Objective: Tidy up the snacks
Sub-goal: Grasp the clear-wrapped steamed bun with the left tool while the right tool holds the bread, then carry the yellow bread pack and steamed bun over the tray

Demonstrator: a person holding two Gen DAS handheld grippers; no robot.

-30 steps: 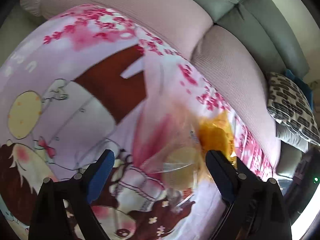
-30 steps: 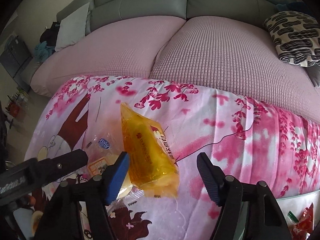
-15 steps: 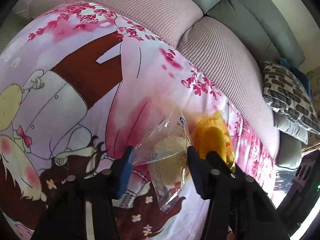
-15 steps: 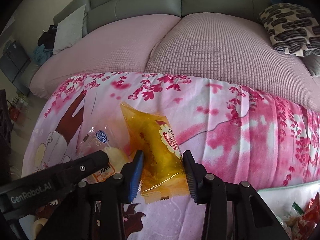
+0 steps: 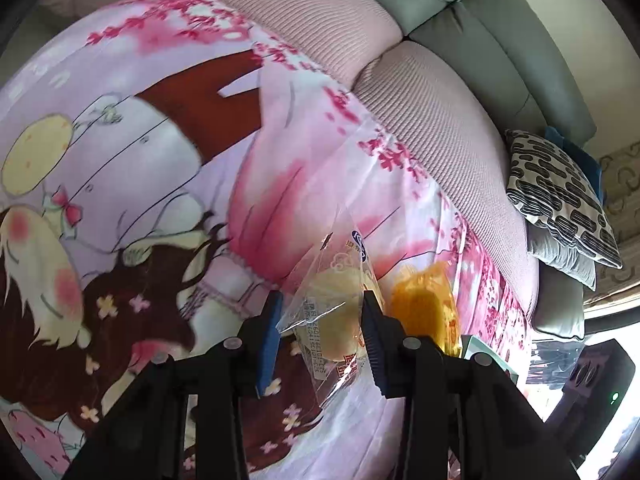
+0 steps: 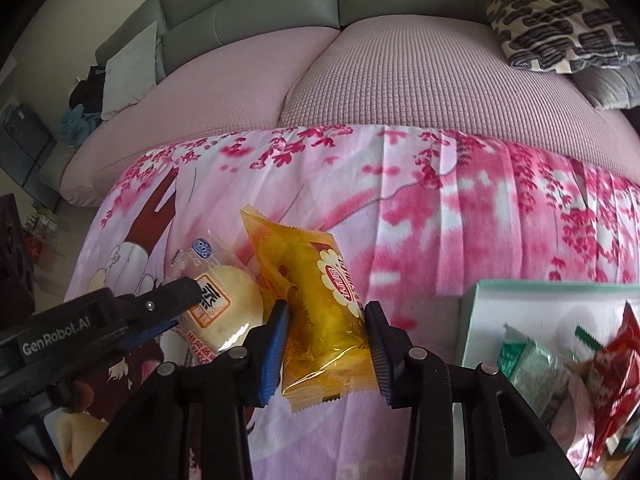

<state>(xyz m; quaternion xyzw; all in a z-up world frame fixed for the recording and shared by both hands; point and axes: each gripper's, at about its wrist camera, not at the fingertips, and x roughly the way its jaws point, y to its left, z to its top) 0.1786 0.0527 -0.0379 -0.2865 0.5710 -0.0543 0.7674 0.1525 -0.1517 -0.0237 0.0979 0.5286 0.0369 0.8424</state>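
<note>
A clear packet with a pale bun [image 5: 336, 280] lies on the pink cartoon blanket [image 5: 160, 184], and my left gripper [image 5: 320, 304] is shut on it, both pads pressing its sides. Right beside it lies a yellow snack packet [image 6: 308, 276], and my right gripper [image 6: 324, 308] is shut on its lower half. In the right wrist view the bun packet [image 6: 224, 304] shows at the left with one of the left gripper's fingers [image 6: 160, 300] across it. The yellow packet [image 5: 424, 308] touches the bun packet's right side.
A mint-green box [image 6: 472, 308] at the lower right holds a green packet [image 6: 532, 368] and a red packet [image 6: 616, 360]. The blanket covers a pink sofa seat [image 6: 400, 80]. A black-and-white cushion [image 6: 560, 28] lies at the back right.
Both grippers went from wide open to shut, the left around the bun packet, the right around the yellow packet. The right view shifted rightward, bringing the green box into sight.
</note>
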